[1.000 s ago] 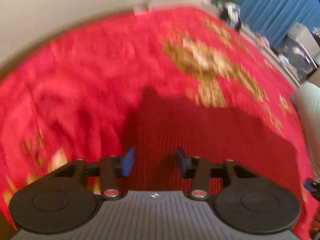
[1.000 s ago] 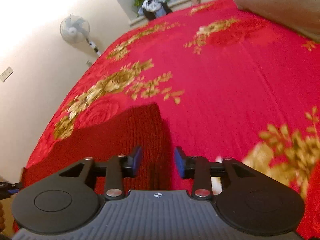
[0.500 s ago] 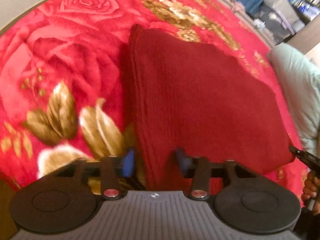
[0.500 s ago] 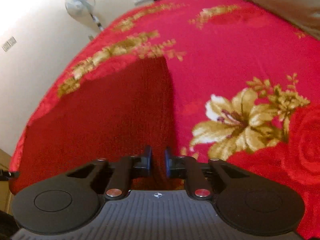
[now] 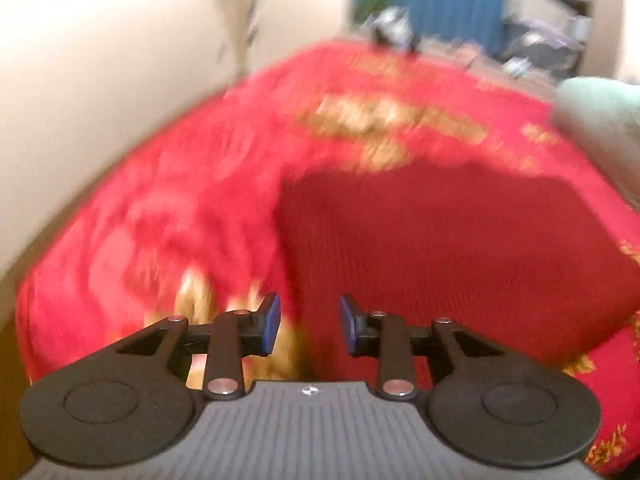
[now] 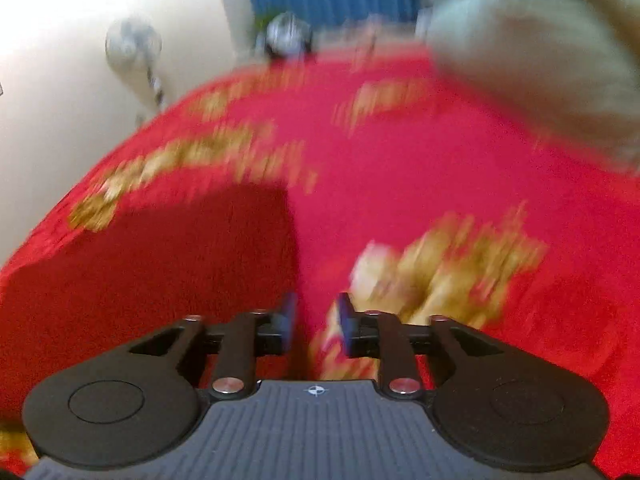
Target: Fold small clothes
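Left wrist view, blurry: your left gripper (image 5: 308, 324) is spread and empty over the dark red knit garment (image 5: 460, 256) lying flat on the bedspread (image 5: 160, 208). Right gripper (image 6: 312, 326) is also parted, empty. Knit looks soft, light, floppy; pinch its near corners.

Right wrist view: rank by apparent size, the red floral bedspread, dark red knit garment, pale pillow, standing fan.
1. red floral bedspread
2. dark red knit garment
3. pale pillow
4. standing fan

The fan stands farthest away, so its small look is partly distance. The frame is motion-blurred.
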Available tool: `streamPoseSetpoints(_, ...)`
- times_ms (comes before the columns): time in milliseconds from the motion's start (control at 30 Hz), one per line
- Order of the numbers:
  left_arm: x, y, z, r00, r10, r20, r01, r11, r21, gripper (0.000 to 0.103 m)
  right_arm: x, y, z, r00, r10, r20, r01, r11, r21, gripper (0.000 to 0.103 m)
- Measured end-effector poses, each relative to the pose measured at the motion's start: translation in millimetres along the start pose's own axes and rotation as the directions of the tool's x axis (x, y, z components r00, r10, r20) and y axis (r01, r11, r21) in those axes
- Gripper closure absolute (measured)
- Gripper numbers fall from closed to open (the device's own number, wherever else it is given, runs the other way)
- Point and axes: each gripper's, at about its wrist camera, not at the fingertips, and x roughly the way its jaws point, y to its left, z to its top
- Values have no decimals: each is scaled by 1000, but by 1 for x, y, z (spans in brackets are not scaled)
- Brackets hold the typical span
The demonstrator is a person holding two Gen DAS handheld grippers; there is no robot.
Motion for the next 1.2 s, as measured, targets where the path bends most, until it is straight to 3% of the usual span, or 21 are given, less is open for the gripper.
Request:
streamPoseSetpoints(67, -4, -12, -1, 995, -101, 24, 100, 994, 38, 68, -8, 4, 1, 997, 20, 70, -17, 999, -38, 60)
streamPoseSetpoints(133, 4, -28, -7, 990, -138, -31, 141, 984, 107, 68, -7, 7, 0, 993, 96, 68, -93, 995, -37, 61)
streamPoseSetpoints(200, 30, -40, -18, 981, -64, -184, 97, 980, 177, 68, 5, 13, -5, 990, 139, 1, -139, 989, -48, 62)
streamPoseSetpoints(267, 47, -42, -28, 964, -4, -266, 58, 979, 194, 68, 33, 21, -16, 984, 78, -160, -96, 989, -110, 62)
streamPoseSetpoints(300, 43, -42, -25, 969, -12, -248, 59, 981, 183, 68, 43, 23, -23, 977, 37, -210, -68, 987, -144, 58)
streamPoseSetpoints(333, 38, -42, -22, 975, -31, -220, 69, 983, 168, 68, 45, 24, -26, 979, 16, -205, -49, 986, -161, 56)
streamPoseSetpoints(467, 33, -39, -10, 985, -84, -147, 100, 990, 100, 68, 27, 29, -16, 993, 42, -107, -62, 980, -188, 56)
streamPoseSetpoints(567, 52, -43, -18, 963, -32, -267, 66, 991, 119, 67, 41, 29, -22, 984, -11, -179, -29, 975, -221, 55)
streamPoseSetpoints(600, 54, -42, -20, 961, -26, -274, 62, 990, 126, 66, 45, 28, -25, 980, -17, -198, -27, 975, -220, 55)
streamPoseSetpoints(667, 46, -46, -13, 973, -28, -227, 60, 989, 134, 65, 41, 25, -19, 985, -4, -170, -29, 982, -188, 55)
streamPoseSetpoints(733, 34, -47, -9, 985, -40, -165, 61, 990, 124, 56, 27, 23, -11, 996, 20, -87, -33, 987, -155, 54)
streamPoseSetpoints(833, 20, -51, -3, 998, -21, -62, 28, 994, 109, 50, 8, 19, -2, 999, 7, 39, -2, 993, -120, 54)
streamPoseSetpoints(1033, -15, -79, -3, 999, -4, 49, 0, 997, 75, 49, -4, 4, 13, 986, 9, 164, -5, 1000, -22, 54)
streamPoseSetpoints(1200, -31, -111, -2, 998, -16, 58, 15, 1000, 20, 49, -7, 6, 17, 981, 24, 192, -19, 999, -30, 54)
